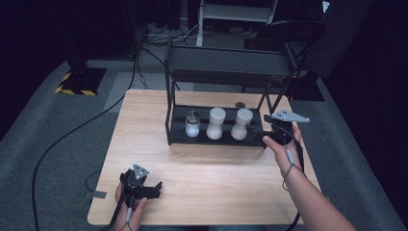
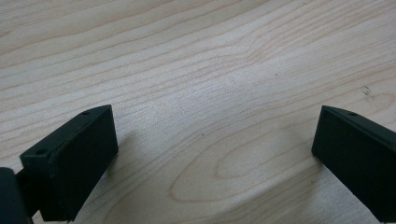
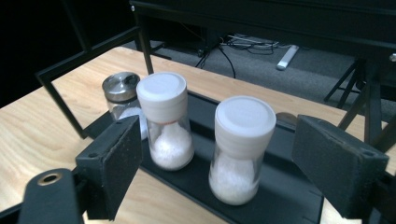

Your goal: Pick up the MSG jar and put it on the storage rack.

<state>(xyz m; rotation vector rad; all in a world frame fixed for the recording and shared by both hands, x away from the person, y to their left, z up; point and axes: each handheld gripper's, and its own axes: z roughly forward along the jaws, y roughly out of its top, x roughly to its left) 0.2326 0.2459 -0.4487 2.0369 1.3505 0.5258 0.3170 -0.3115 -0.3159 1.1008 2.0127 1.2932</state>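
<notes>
right gripper view | shaker [image 3: 122, 95] half hidden | behind jar [image 3: 164, 120]

Wooden table [image 1: 144, 144], metal-lidded glass shaker [image 1: 192, 124], dark chair [image 1: 288, 33], floor cables [image 1: 163, 36].

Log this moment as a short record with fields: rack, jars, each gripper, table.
rack: black two-tier rack at the table's far edge
jars: three on the lower shelf in a row; metal-lidded jar, middle white-capped jar, near white-capped jar, all upright with white grains inside
right gripper: right gripper at the rack's right end, jaws open and apart from the near white-capped jar, nothing held
left gripper: left gripper open and empty, low over bare wood at the near left
table: light wooden table
</notes>
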